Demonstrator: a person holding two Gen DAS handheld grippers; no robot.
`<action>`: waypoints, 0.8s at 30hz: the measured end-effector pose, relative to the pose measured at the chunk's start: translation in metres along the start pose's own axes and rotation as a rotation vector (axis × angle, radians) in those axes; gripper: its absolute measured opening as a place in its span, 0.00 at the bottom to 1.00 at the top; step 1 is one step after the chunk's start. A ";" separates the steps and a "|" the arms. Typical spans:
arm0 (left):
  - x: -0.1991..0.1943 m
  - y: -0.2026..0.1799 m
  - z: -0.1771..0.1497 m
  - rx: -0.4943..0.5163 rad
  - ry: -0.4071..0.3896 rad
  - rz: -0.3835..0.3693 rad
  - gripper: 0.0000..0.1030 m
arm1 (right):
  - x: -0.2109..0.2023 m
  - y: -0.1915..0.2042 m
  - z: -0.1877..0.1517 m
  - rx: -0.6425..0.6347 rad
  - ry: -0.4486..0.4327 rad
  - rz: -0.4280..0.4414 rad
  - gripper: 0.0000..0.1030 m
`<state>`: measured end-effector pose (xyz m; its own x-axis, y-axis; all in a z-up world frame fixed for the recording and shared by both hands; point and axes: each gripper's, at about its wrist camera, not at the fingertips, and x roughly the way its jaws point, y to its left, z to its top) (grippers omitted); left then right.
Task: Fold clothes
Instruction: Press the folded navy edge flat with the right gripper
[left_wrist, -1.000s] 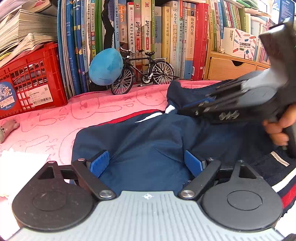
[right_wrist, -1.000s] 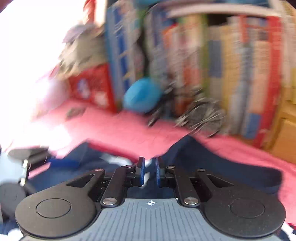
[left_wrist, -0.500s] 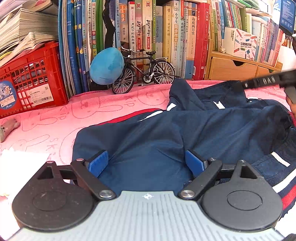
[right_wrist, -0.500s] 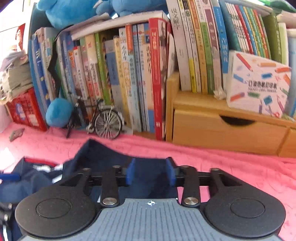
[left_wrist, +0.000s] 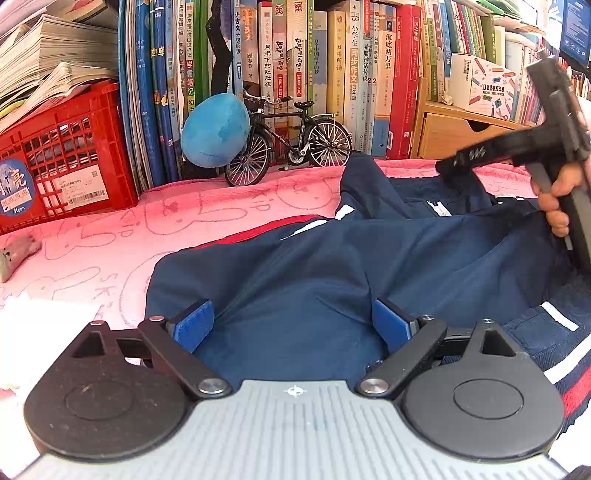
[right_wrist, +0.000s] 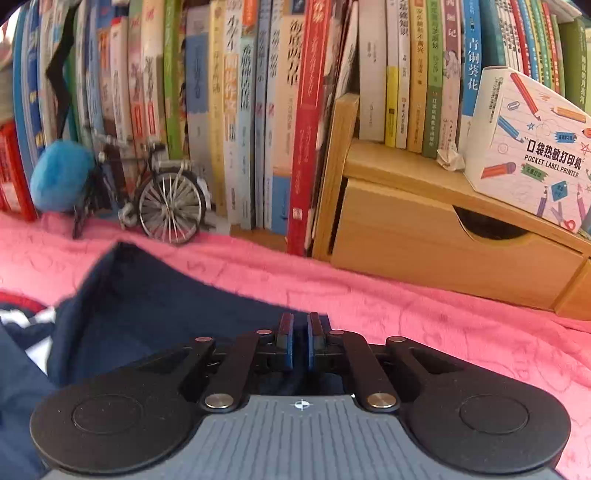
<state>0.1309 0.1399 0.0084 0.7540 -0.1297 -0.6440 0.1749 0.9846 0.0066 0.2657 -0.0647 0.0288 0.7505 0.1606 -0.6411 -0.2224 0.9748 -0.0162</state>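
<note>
At the left edge of the pink blanket (left_wrist: 92, 236) a red crate (left_wrist: 62, 155) stands against the books, with a white sheet (left_wrist: 44, 314) near the front left corner; the blanket between them is bare. A blue plush ball (left_wrist: 214, 129) and a model bicycle (left_wrist: 288, 140) line the back edge. The navy jacket (left_wrist: 332, 266) is spread over the middle and right of the blanket, its raised flap reaching toward the back edge. The left gripper (left_wrist: 291, 325) stands with jaws wide apart, pads resting on the jacket's near part. The right gripper (right_wrist: 299, 341), seen at the right in a hand (left_wrist: 554, 199), has just been closing; its jaws are nearly together at the flap's right edge, seemingly pinching cloth. Beyond it lies open blanket up to the wooden drawer (right_wrist: 443, 251).
</note>
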 end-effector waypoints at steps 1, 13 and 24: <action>0.000 0.000 0.000 0.000 0.000 -0.001 0.92 | -0.008 -0.005 0.000 0.035 -0.016 0.021 0.16; 0.001 -0.001 0.000 0.000 0.003 0.001 0.93 | -0.021 0.016 -0.028 -0.104 0.059 0.016 0.09; 0.001 0.000 0.002 -0.001 0.005 -0.003 0.94 | -0.034 0.061 -0.012 0.010 -0.011 0.215 0.53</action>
<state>0.1327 0.1397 0.0089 0.7502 -0.1317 -0.6480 0.1763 0.9843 0.0040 0.2193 -0.0123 0.0406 0.6934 0.3667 -0.6202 -0.3719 0.9194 0.1278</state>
